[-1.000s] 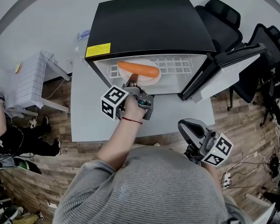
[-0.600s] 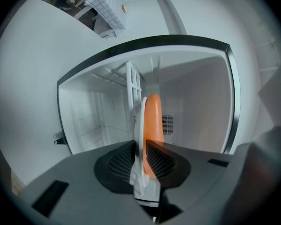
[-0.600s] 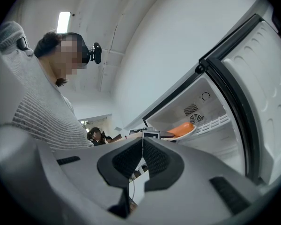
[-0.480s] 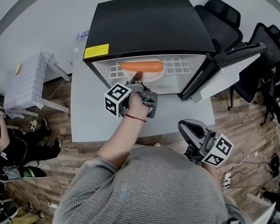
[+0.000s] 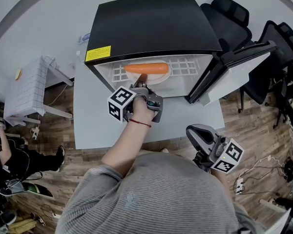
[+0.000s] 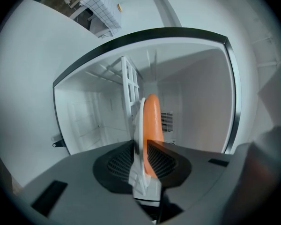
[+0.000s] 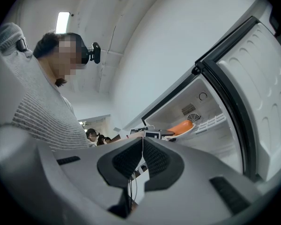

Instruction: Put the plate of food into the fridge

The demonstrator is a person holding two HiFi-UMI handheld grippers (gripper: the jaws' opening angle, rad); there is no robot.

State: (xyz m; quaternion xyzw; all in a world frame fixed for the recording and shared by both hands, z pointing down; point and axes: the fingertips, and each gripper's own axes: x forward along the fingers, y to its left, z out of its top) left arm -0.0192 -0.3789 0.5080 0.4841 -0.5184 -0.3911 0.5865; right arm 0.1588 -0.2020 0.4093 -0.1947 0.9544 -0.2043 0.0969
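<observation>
Fridge (image 5: 151,23): black, compact, standing at the far side of the pale surface (image 5: 88,116). It is set up at working height, so I can reach in roughly level.

Door (image 5: 234,67): swung wide to the right and clear of the opening, which leaves the way in free.

Wire shelf (image 5: 185,67): white grid across the upper compartment, and it is what carries the load.

Plate (image 5: 161,77): white, lying on the left part of that shelf inside the fridge, with its near rim close to the shelf's front edge. I judge it is resting on the wires rather than hanging from me.

Carrot (image 5: 146,68): one whole carrot lying across the plate from left to right. It is the only food on it.

Left gripper (image 5: 142,79): reaches into the opening at the plate's near rim, rolled so the rim passes edge-on between the fingers (image 6: 165,159). They have just been opening. The rim sits between them, but a sliver of orange shows past one pad, so I read them as loosened and no longer pinching. That fits a release once the shelf takes the weight. The next call would be a straight pull-back, so the rim is not dragged off the front.

Right gripper (image 5: 192,130): parked near my body at the right, well apart from the fridge. Its fingers are pressed together on nothing. It is probably being kept free for the door.
</observation>
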